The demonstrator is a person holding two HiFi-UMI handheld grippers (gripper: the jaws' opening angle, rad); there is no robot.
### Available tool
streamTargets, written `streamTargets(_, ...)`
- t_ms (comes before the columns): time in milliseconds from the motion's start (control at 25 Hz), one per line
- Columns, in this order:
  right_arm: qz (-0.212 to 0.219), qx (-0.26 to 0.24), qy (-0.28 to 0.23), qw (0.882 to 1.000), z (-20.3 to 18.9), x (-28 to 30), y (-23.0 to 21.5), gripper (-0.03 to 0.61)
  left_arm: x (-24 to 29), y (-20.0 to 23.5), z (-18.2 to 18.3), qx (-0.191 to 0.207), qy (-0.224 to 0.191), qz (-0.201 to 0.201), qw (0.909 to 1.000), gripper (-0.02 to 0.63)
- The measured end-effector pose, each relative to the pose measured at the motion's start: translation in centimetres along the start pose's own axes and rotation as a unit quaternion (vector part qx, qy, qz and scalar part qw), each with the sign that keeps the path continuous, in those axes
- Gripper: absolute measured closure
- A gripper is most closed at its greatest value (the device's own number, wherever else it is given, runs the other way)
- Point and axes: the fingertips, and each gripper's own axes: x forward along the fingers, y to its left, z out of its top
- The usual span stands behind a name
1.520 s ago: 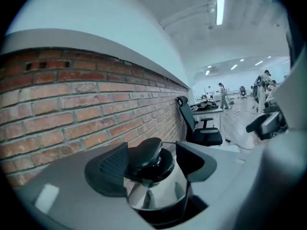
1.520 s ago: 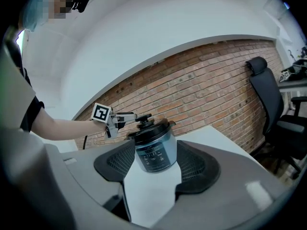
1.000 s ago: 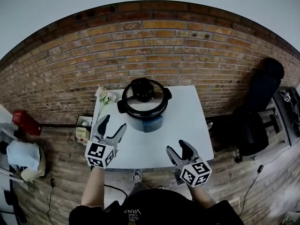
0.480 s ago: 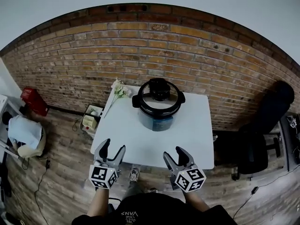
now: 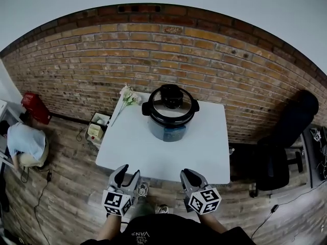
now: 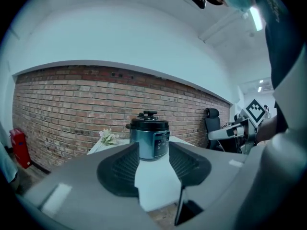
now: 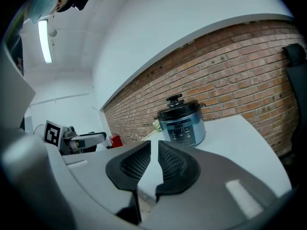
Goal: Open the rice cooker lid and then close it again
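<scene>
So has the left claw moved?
Yes. The left claw backed off the square white table, from over its near edge to clear of it; its jaws have just been closing, empty.

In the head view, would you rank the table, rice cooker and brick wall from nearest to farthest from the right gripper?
1. Table, just ahead.
2. Rice cooker, toward the table's far side.
3. Brick wall, behind the table.
</scene>
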Motion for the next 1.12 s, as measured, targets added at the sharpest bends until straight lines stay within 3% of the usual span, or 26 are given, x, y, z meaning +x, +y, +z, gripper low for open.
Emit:
streamTargets(120,-0.003,-0.001,0.005,1.0,-0.4,-0.4,-0.1,0.572,-0.1,-0.2,-0.1,0.017,-0.001,0.006,0.9998,0.502)
streamTargets(280,0.001,-0.007,0.019,1.0,-1.1,-0.7,0.1,0.572,-0.1,-0.7,-0.1,0.019,-0.001,0.006,0.9998,0.607)
streamTargets(1120,-0.005,-0.014,0.029,0.999,-1.5,-0.9,0.5,0.574,-0.1,-2.7,0.1,0.032,0.005,-0.037,0.9988,0.614)
